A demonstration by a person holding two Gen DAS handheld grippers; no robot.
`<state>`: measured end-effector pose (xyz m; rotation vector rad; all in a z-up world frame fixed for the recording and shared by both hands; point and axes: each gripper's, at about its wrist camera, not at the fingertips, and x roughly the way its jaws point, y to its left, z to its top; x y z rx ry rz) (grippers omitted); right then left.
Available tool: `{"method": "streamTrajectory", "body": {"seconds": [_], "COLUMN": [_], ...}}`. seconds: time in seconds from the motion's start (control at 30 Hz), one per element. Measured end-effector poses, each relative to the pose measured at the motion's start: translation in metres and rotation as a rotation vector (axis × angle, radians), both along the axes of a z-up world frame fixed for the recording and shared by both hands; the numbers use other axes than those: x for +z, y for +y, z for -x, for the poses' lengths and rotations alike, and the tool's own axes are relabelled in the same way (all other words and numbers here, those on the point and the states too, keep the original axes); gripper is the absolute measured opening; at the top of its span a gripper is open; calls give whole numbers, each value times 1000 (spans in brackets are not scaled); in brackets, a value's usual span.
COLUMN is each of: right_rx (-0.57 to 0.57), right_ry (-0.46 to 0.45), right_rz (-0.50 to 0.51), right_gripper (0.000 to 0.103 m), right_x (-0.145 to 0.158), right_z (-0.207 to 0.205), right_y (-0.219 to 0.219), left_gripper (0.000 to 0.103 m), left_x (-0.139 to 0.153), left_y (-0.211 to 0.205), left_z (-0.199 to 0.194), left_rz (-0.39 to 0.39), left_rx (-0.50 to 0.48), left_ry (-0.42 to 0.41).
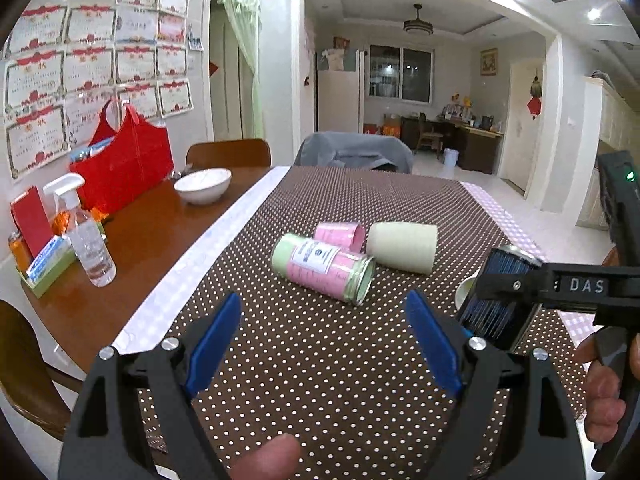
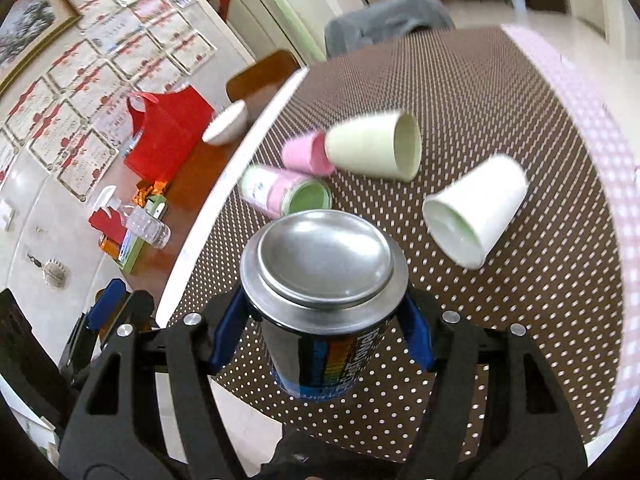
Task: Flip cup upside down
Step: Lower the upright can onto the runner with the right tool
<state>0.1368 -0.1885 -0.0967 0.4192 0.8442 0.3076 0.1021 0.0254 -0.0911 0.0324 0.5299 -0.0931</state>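
**Metal cup inverted in our right claw**

Our right claw point(image 2: 324, 320) is clamped on the blue metal cup point(image 2: 324, 280), held base-up above the dotted bench point(image 2: 500, 320). Our left claw point(image 1: 324, 340) hangs spread apart, gripping nothing. Farther off lie a cream cup point(image 2: 372, 146), white cup point(image 2: 476, 208), pink cup point(image 2: 306, 154) and labelled jar point(image 2: 288, 194), all on their sides.

A wooden table point(image 1: 152, 232) carries a brown dotted cloth point(image 1: 320, 360). On the cloth lie four cups point(image 2: 372, 146) on their sides; the bare wood holds a bowl point(image 1: 203, 185), spray bottle point(image 1: 86, 236), and seemingly a red bag point(image 1: 124, 168).
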Motion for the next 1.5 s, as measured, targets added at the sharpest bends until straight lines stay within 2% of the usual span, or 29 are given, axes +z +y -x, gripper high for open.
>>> {"method": "streamTrajectory", "body": {"seconds": [0.27,0.4,0.6,0.87,1.07,1.5], "right_rx": [-23,-47,-36,0,-2,46], "right_ry": [-131,-229,-351,-436,-434,-355], "right_rz": [80,187,304,388,405,445], "right_gripper": [66,66,66,66,66,66], "right_x": [20,26,19,5,-17,-56], "right_z": [26,38,46,48,38,13], "right_y": [-1,4,17,36,40,58], "left_gripper": [83,83,83,83,83,83], "left_x": [12,12,10,8,4,-3], "left_y": [-9,-10,-9,-6,-3,5], "left_z": [11,12,10,8,4,-2], "left_rz": [4,6,17,22,21,33], "left_rx": [-20,-14,-7,6,20,50], "left_ry": [-26,-28,-15,-3,7,30]}}
